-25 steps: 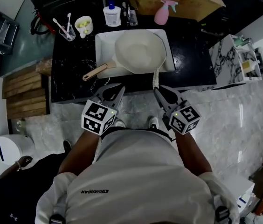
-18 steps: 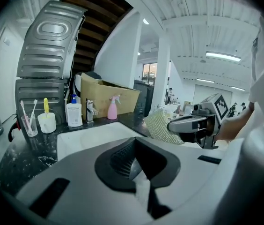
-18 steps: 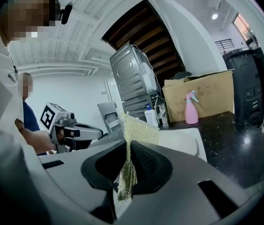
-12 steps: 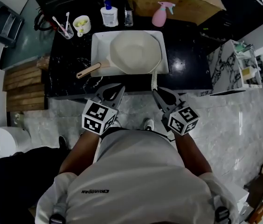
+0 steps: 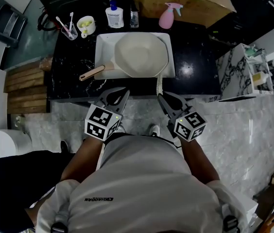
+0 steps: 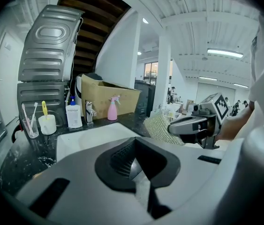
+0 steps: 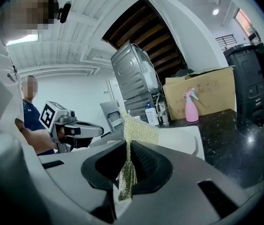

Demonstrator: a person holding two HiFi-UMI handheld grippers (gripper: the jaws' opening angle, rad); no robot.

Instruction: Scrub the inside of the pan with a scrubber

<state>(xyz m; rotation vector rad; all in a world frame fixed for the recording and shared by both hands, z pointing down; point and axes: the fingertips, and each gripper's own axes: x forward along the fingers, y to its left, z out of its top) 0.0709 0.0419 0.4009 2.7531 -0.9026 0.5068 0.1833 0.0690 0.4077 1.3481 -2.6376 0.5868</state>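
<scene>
The right hand-held gripper (image 5: 162, 96) stays clamped on the yellow-green mesh scrubber (image 7: 131, 134), which sticks up past its tips. The left hand-held gripper (image 5: 120, 93) has its jaws together on nothing. Both hold the same spot at centre frame, close to the person's chest. Compared with a second ago, only the black counter (image 5: 195, 57) and the cream pan (image 5: 141, 54) on its white tray (image 5: 103, 41) have slid slightly up and left in the head view. The scrubber is still short of the pan, so scrubbing looks not yet started.
</scene>
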